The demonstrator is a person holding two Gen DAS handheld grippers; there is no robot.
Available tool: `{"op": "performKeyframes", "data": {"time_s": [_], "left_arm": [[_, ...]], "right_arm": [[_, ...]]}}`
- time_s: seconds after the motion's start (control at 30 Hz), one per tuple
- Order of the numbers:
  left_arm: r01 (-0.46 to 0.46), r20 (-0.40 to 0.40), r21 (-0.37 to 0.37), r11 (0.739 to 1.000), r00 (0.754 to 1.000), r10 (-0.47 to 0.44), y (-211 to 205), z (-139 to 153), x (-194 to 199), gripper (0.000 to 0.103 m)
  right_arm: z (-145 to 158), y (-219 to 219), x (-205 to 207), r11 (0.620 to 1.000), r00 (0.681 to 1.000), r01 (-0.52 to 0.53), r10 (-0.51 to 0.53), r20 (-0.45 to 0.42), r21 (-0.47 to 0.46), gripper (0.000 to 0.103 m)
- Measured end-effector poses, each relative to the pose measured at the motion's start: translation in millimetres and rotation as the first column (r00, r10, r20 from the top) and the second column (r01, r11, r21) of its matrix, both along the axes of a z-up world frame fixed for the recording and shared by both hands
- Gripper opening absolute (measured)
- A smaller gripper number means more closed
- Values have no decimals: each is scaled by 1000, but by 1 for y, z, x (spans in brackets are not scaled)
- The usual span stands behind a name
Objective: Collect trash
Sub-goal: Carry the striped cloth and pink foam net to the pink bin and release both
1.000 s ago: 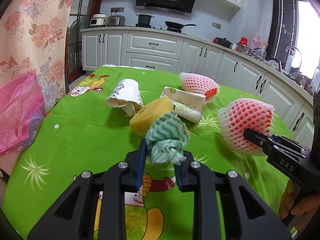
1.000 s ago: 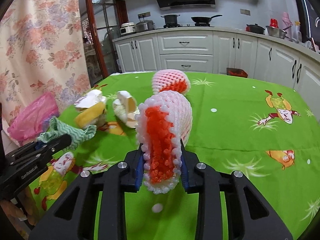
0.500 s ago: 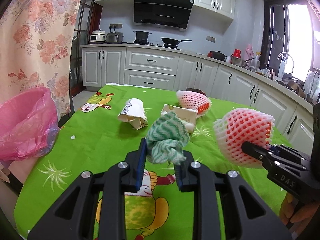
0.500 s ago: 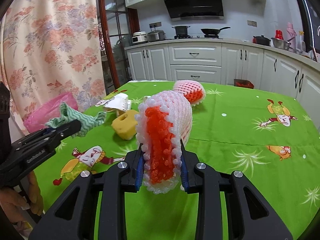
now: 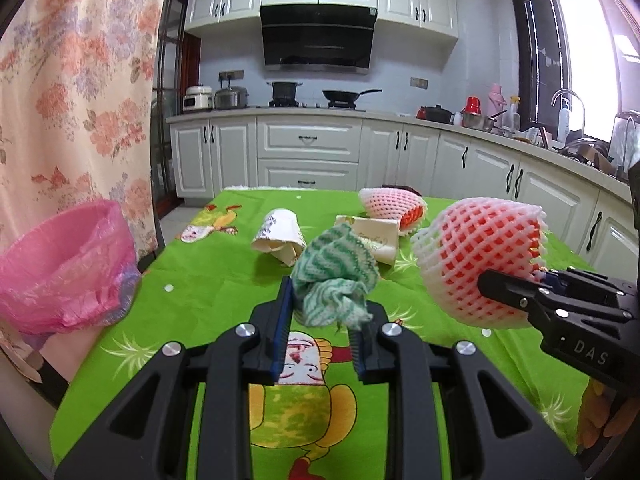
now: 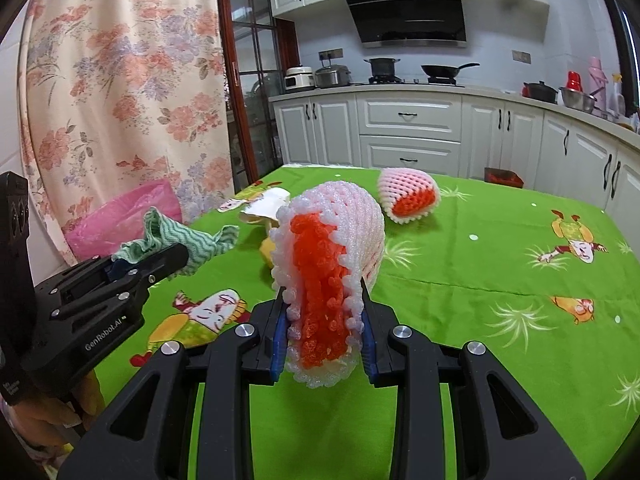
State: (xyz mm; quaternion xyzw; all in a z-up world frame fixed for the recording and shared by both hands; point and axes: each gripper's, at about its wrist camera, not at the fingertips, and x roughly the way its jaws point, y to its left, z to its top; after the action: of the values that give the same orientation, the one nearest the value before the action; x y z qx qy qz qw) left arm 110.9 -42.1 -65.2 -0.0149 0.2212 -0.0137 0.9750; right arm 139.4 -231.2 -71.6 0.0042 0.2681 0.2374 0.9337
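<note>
Both grippers lifted higher since earlier. Left gripper (image 5: 322,322) pinches green rag (image 5: 335,276); right gripper (image 6: 324,334) clamps foam net (image 6: 326,268), above bench (image 6: 500,264). Carry left over pink bag (image 5: 68,268), release once centred.

Knitted cloth rag (image 5: 335,276), foam-mesh sleeve (image 6: 328,276), glossy pink plastic bag (image 5: 64,272).

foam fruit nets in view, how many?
2. One pink-white foam mesh fruit net is clamped in the right gripper, off the table. The other foam net lies on the green tablecloth toward the far end. More could be hidden.
</note>
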Motion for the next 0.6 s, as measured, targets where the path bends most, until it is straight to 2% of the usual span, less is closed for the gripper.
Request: {"op": "performKeyframes", "data": {"time_s": [0.23,0.6], "left_arm": [[-11,38,34,999,999,10,4,3,-17,25],[-70,60,36,997,996,67,36,2,-36,25]], "right_arm": [[8,11,-10,1000,999,-28,28,20,0,30],[17,40,-24,996,995,-89,90,49,-21,30]]}}
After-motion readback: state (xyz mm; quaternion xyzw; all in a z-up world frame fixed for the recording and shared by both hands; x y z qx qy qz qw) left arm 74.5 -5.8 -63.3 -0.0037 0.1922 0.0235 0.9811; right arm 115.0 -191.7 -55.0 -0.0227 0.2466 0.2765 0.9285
